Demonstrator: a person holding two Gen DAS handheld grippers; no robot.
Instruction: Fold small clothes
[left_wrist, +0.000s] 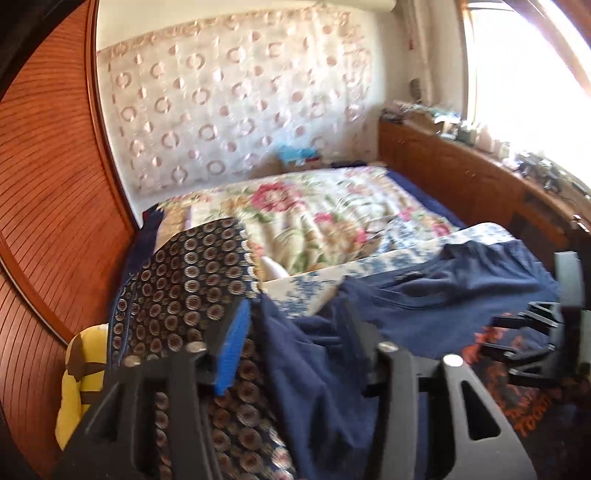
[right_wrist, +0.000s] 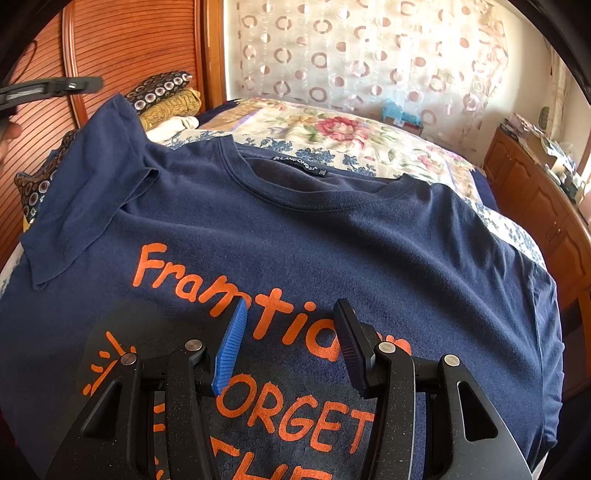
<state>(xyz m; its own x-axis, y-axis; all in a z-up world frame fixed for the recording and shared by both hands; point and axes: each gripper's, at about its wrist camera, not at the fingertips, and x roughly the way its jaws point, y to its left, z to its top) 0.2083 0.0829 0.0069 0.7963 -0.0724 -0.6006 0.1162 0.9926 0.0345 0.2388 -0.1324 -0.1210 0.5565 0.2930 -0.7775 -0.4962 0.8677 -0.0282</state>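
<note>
A navy T-shirt (right_wrist: 295, 236) with orange lettering lies front up across the near part of the bed (right_wrist: 369, 136), its collar toward twelve o'clock in the right wrist view and its body filling the middle of that frame. One sleeve (right_wrist: 92, 192), at about ten o'clock from the collar, is folded inward over the chest. The right claw (right_wrist: 291, 343) hangs over the printed words at six o'clock, its jaws spread with nothing between them, a blue pad (right_wrist: 231, 350) on one finger. The left claw (left_wrist: 299, 343) is also spread and holds nothing; in its own view navy cloth lies beneath it, and in the right wrist view it shows only as a dark bar at ten o'clock, above the sleeve. A floral bedspread (left_wrist: 314, 210) covers the bed toward twelve o'clock, and a dark circle-patterned cushion (left_wrist: 192, 273) sits at nine o'clock beside a wooden slatted panel (left_wrist: 48, 184).
</note>
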